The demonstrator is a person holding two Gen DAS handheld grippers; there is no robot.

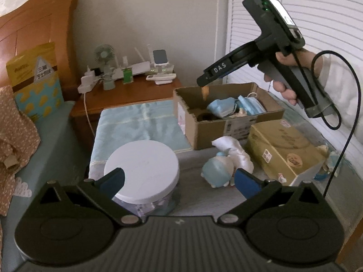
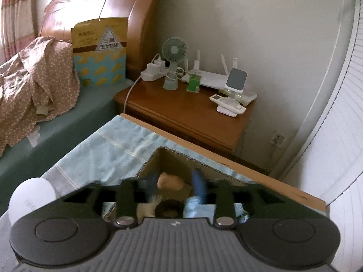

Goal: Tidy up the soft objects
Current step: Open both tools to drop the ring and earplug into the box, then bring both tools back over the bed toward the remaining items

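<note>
An open cardboard box (image 1: 226, 117) on the table holds blue face masks (image 1: 251, 105) and other soft items. My right gripper (image 1: 204, 82) hangs over the box's far-left corner; a small tan soft object (image 1: 205, 91) is just below its tip. In the right wrist view my right gripper (image 2: 175, 182) has its blurred fingers apart, with the tan object (image 2: 170, 181) between them over the box (image 2: 158, 158); whether they touch it is unclear. My left gripper (image 1: 179, 179) is open and empty above the table. A blue and white plush toy (image 1: 226, 163) lies just ahead of its right finger.
A clear tub with a white lid (image 1: 141, 165) stands under my left finger. A yellow-green gift box (image 1: 283, 149) lies right of the plush. A light blue cloth (image 1: 140, 122) covers the table's far part. A nightstand (image 2: 192, 113) with a fan and chargers stands behind, a bed (image 1: 34, 136) to the left.
</note>
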